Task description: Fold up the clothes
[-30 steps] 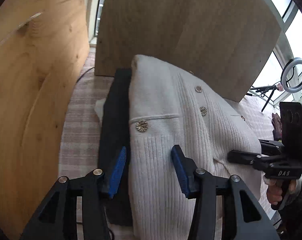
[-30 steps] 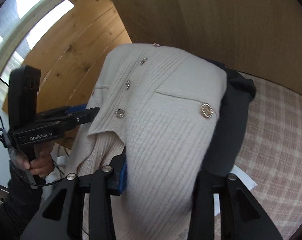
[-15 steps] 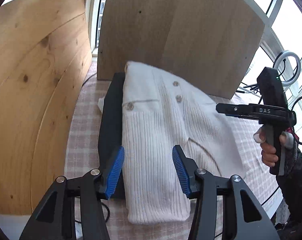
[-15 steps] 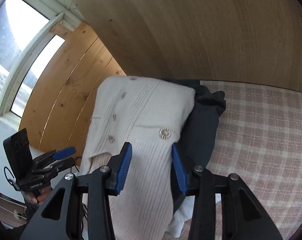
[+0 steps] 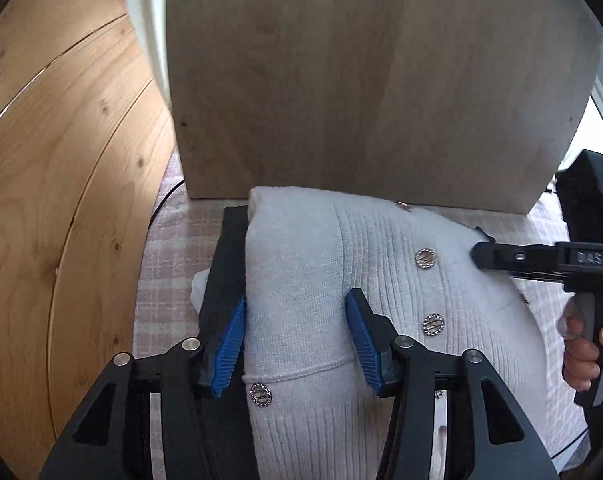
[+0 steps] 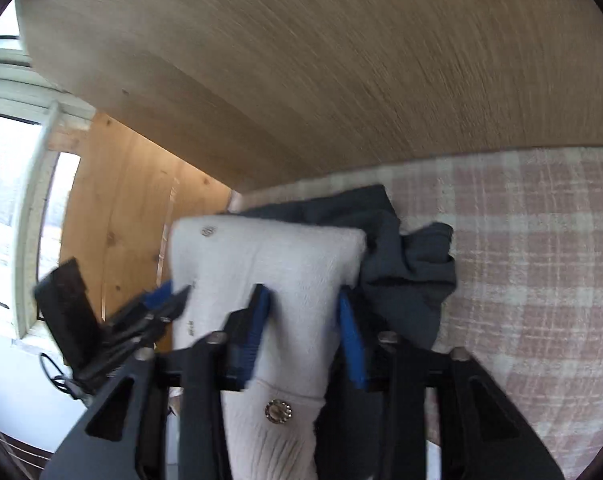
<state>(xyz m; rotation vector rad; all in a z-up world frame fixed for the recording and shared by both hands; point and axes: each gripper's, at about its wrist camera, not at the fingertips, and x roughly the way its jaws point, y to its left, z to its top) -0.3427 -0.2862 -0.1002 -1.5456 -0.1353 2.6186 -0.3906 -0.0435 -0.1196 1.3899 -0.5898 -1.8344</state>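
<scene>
A folded cream ribbed cardigan (image 5: 301,280) with rhinestone buttons lies on top of a folded dark garment (image 5: 229,264) on the pink plaid cloth. My left gripper (image 5: 295,344) is open, its blue pads straddling the cardigan's left part just above it. My right gripper (image 6: 303,340) is open too, its pads on either side of the cardigan (image 6: 269,264) near its far edge. The dark garment (image 6: 405,264) sticks out to the right of it there. The right gripper also shows in the left wrist view (image 5: 485,256) at the cardigan's right side.
A grey wooden board (image 5: 373,80) stands upright just behind the clothes. A curved pine panel (image 5: 61,200) walls the left side. The plaid cloth (image 6: 533,248) stretches to the right. A window (image 6: 5,184) is at the far left.
Both grippers have moved forward and down over the cardigan toward its far edge. The jaws stay open. The cardigan lies as before.
</scene>
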